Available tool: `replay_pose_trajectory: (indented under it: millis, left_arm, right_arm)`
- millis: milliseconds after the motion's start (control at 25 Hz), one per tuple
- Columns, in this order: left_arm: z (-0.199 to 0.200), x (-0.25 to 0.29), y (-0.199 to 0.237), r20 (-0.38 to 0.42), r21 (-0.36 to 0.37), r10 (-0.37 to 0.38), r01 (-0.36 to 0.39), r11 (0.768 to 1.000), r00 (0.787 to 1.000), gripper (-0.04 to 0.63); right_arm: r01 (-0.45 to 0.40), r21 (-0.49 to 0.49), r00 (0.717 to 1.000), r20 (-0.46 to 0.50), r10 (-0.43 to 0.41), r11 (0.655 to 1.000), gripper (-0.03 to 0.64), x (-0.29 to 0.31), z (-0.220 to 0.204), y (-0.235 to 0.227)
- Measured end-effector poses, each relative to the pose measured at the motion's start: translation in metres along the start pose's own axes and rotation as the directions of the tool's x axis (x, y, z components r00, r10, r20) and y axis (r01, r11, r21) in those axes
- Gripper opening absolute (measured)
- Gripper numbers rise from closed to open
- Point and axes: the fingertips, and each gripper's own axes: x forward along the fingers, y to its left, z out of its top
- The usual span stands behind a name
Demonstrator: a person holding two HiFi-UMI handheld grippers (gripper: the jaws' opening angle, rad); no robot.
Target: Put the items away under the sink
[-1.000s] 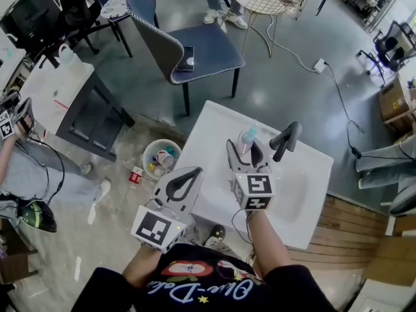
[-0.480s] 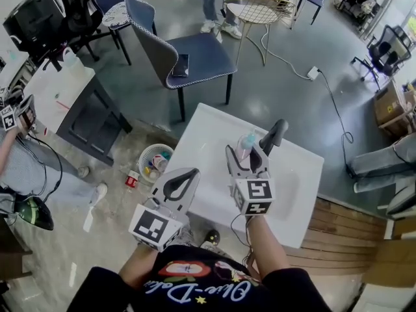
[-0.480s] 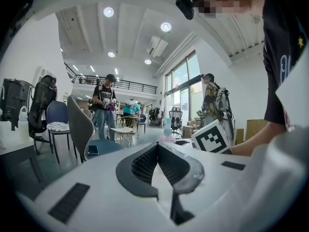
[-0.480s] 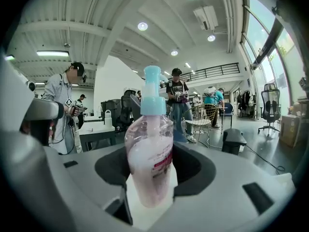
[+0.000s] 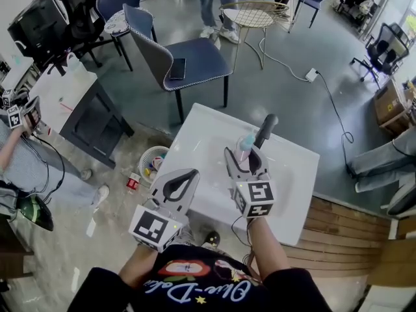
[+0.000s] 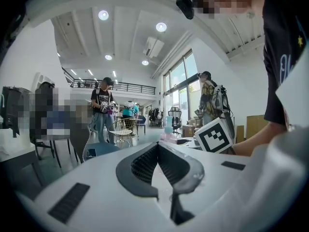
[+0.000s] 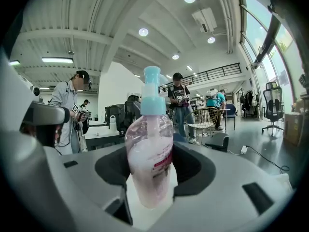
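The white sink (image 5: pixel 201 142) fills the middle of the head view, with its black faucet (image 5: pixel 265 130) toward the far edge. Your left gripper (image 5: pixel 177 186) hangs at the near left corner, jaws together on nothing. Your right gripper (image 5: pixel 245 156) is clamped wide around the lower body of the pump bottle (image 7: pixel 148 153), which stands upright over the sink's middle, just beside the faucet. Expect smooth, thin plastic that gives when squeezed, with the liquid's weight low down. Grip the body, never the blue pump (image 7: pixel 152 83), and carry it upright.
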Motion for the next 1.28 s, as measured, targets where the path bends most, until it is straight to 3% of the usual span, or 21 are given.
replay_pose_trajectory:
  millis: [360,880,1280]
  left_arm:
    - [0.008,0.001,-0.033,0.028,0.02,-0.002,0.002,1.0,1.0,0.008]
    - [0.015,-0.008,-0.046,0.054,0.053,0.04,-0.043,0.998,0.998,0.008]
    - [0.023,-0.012,-0.046,0.07,0.065,0.006,-0.011,0.998,0.998,0.008]
  right_arm:
    - [-0.007,0.064,1.0,0.022,0.005,0.998,0.239,-0.033,0.002,-0.016]
    - [-0.066,0.036,0.997,0.047,0.064,0.997,0.239,-0.063,0.011,-0.009]
    - [-0.08,0.018,0.995,0.061,0.079,0.997,0.239,-0.071,0.023,0.009]
